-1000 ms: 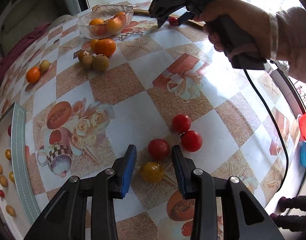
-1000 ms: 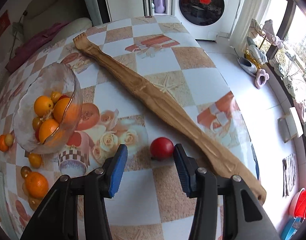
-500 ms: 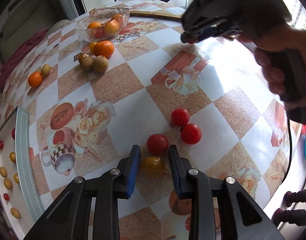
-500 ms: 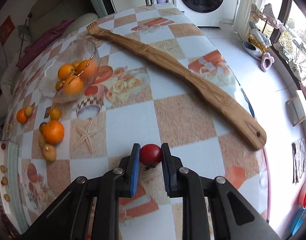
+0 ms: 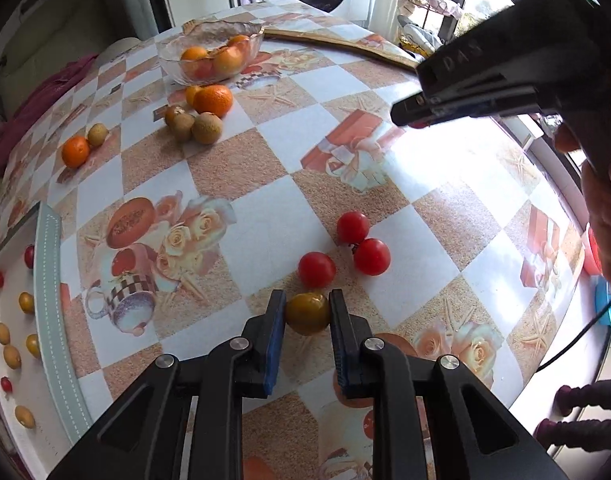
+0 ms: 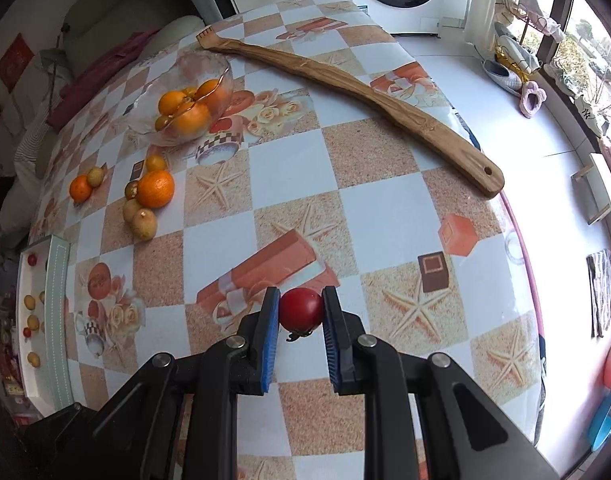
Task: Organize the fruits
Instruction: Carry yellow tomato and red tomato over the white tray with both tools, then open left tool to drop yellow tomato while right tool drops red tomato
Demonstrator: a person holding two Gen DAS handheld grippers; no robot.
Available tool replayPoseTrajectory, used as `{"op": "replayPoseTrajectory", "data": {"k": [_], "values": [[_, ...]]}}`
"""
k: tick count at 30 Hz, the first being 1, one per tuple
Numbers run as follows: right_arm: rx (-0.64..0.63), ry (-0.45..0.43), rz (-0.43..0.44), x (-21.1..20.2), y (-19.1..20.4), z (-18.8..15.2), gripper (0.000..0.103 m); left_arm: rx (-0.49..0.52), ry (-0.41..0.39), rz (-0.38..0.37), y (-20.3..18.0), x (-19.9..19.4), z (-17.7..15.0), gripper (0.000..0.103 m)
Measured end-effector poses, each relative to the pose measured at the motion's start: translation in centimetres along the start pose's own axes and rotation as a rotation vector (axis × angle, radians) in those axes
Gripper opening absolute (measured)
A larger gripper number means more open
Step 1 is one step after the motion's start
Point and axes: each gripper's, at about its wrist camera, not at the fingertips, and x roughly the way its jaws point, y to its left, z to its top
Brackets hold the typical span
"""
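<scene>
My left gripper (image 5: 307,314) is shut on a yellow tomato (image 5: 307,313) low over the table. Three red tomatoes (image 5: 316,269) lie just beyond it. My right gripper (image 6: 301,312) is shut on a red tomato (image 6: 301,309) and holds it above the table; its black body (image 5: 485,84) shows at the upper right of the left wrist view. A glass bowl (image 6: 209,66) with oranges stands at the far left. An orange (image 6: 155,189) and brown fruits (image 6: 144,224) lie loose near it.
A white tray (image 5: 49,320) with small red and yellow fruits sits at the left edge; it also shows in the right wrist view (image 6: 57,320). A long wooden back scratcher (image 6: 365,92) lies across the far side. The table edge curves down on the right.
My left gripper closed on the yellow tomato. My right gripper closed on the red tomato, lifted it and carried it back toward the near side of the table.
</scene>
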Motion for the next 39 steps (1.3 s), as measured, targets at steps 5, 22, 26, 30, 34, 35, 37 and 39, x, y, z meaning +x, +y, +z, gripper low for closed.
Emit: {"op": "replayPoseTrajectory", "data": {"k": [5,22,26,30,34,35,37,39], "values": [[-0.052,0.015,0.023,-1.1,2.7,-1.1,0.022,-0.078,-0.019,0.005,2.6,-1.9,-0.1,0.023],[-0.347,0.103,0.227,-0.4,22.8,-4.2,0.022,-0.442,-0.031,0.228,19.2,-8.8,-7.7,0.023],[-0.425,0.153,0.287,0.8,28.2,-5.8,0.022,-0.517,0.016,0.275,22.5,-8.9,-11.0,0.023],[-0.496,0.233,0.316,2.9,32.6,-7.6,0.022,-0.577,0.097,0.292,24.7,-7.9,-13.7,0.023],[-0.569,0.296,0.277,5.4,35.7,-9.6,0.024,-0.616,0.160,0.289,26.2,-6.6,-15.4,0.023],[-0.586,0.311,0.261,5.9,36.2,-10.0,0.024,-0.625,0.178,0.282,26.5,-6.2,-15.7,0.025],[-0.611,0.335,0.232,6.7,36.9,-10.8,0.024,-0.636,0.167,0.271,26.9,-6.3,-16.0,0.028],[-0.636,0.322,0.210,6.8,37.5,-11.2,0.025,-0.627,0.170,0.283,27.0,-6.3,-16.0,0.039]]}}
